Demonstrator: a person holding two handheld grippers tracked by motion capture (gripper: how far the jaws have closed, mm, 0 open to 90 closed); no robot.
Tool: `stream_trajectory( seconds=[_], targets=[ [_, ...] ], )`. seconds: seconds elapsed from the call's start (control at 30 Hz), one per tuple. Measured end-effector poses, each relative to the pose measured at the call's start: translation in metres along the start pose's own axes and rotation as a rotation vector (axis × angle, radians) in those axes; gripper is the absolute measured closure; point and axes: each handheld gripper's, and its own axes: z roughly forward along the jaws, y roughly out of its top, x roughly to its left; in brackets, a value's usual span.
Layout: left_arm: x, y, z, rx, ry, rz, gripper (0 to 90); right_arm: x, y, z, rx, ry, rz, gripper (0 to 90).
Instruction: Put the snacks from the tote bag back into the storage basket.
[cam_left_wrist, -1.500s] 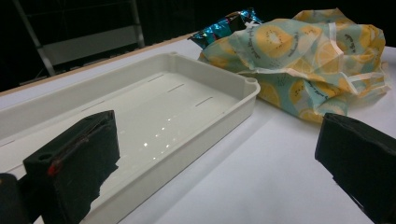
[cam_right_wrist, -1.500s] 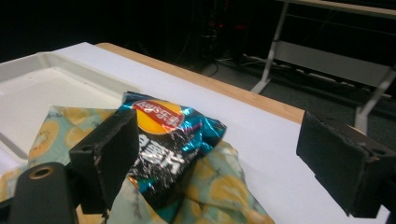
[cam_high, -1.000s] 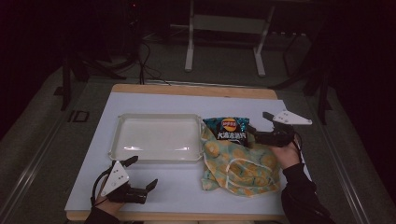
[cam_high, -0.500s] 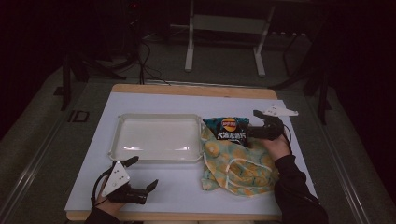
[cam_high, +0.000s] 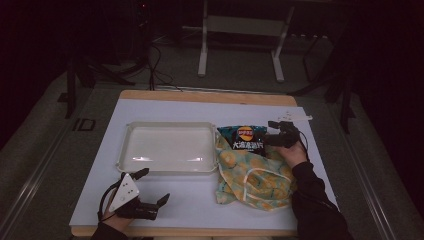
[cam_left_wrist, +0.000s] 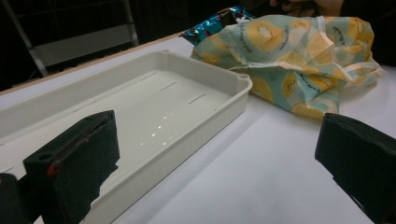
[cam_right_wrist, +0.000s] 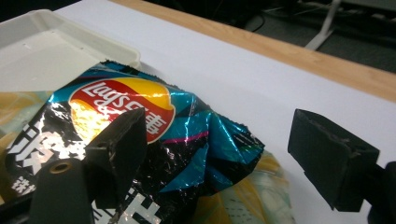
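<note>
A blue and black Lay's crisp bag (cam_high: 244, 140) lies on the white table, its lower part on a yellow fruit-print cloth bag (cam_high: 250, 176). My right gripper (cam_high: 270, 134) sits at the crisp bag's right edge and points left. In the right gripper view its jaws (cam_right_wrist: 233, 144) stand wide; they have just been closing a little. One is over the crisp bag (cam_right_wrist: 154, 140), the other over bare table, and neither pad presses it. My left gripper (cam_high: 154, 185) rests open near the front left edge, with nothing between its fingers (cam_left_wrist: 74, 163).
An empty white tray (cam_high: 167, 125) lies left of the crisp bag; its near corner (cam_left_wrist: 240, 81) almost meets the cloth bag (cam_left_wrist: 299, 56). A wooden strip (cam_high: 210, 96) borders the table's far side. A white stand (cam_high: 202, 45) and cables are on the floor beyond.
My right gripper has moved left and down, closer to the crisp bag's right edge. The left gripper, tray and cloth bag have stayed put.
</note>
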Motion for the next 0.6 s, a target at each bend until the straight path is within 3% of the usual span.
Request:
stream_trajectory(
  seconds=[0.17,0.2,0.4,0.53,0.57,0.6],
  targets=[
    [0.000,-0.001,0.000,0.003,0.002,-0.001,0.3,-0.004,-0.004,0.009,0.047,0.026,0.006,20.5],
    [0.000,0.000,0.000,0.004,0.001,0.000,0.3,-0.006,-0.006,0.011,0.054,0.057,0.020,23.3],
    [0.000,-0.001,0.000,0.007,0.000,0.002,0.3,-0.010,-0.007,0.014,0.098,0.124,0.034,31.9],
    [-0.001,-0.001,0.001,0.008,-0.001,0.003,0.3,-0.011,-0.010,0.020,0.167,0.198,0.046,45.9],
    [-0.001,-0.001,0.001,0.009,-0.002,0.003,0.3,-0.011,-0.010,0.020,0.173,0.210,0.049,54.6],
    [-0.001,-0.001,0.001,0.009,-0.002,0.003,0.3,-0.011,-0.010,0.020,0.173,0.210,0.049,54.6]
  ],
)
